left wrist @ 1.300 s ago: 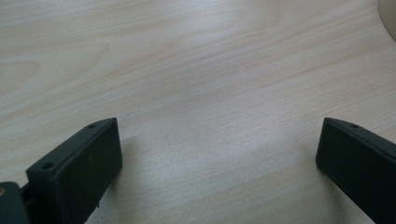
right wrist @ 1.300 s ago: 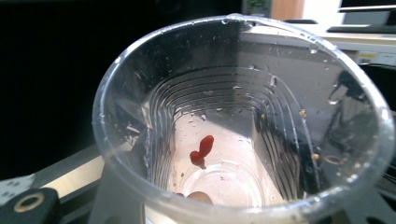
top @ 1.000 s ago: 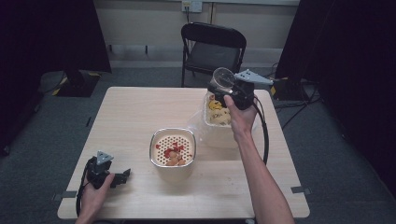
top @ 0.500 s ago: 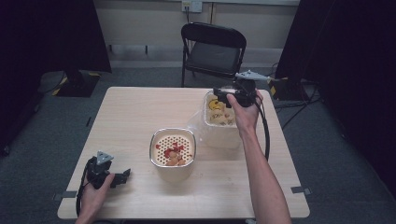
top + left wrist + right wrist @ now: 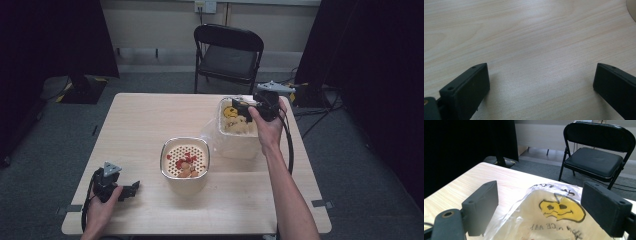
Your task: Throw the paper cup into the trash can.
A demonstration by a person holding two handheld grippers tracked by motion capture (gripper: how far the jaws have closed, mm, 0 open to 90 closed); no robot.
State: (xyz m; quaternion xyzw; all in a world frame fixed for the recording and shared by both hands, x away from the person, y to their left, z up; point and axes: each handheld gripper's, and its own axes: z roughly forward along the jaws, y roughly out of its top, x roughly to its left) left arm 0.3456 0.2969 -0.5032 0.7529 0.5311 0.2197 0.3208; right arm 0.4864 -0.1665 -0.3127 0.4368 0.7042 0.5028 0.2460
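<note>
Pale woodgrain table (image 5: 150, 125), crinkly plastic bag (image 5: 235, 125)

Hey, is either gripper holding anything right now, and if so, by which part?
Nothing is held. The right gripper has just been opening, jaws wide above the plastic bag; the left gripper rests open on the table.

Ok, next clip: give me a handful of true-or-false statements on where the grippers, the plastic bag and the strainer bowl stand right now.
1. The right gripper stands open above the plastic bag. True; its jaws have just been opening and nothing is between them.
2. The left gripper holds the strainer bowl. False: it rests open on the table, apart from the bowl.
3. The bag bears a yellow smiley face. True.
4. The strainer bowl is empty. False: red and tan pieces lie in it.
5. A folding chair stands beyond the table. True.
</note>
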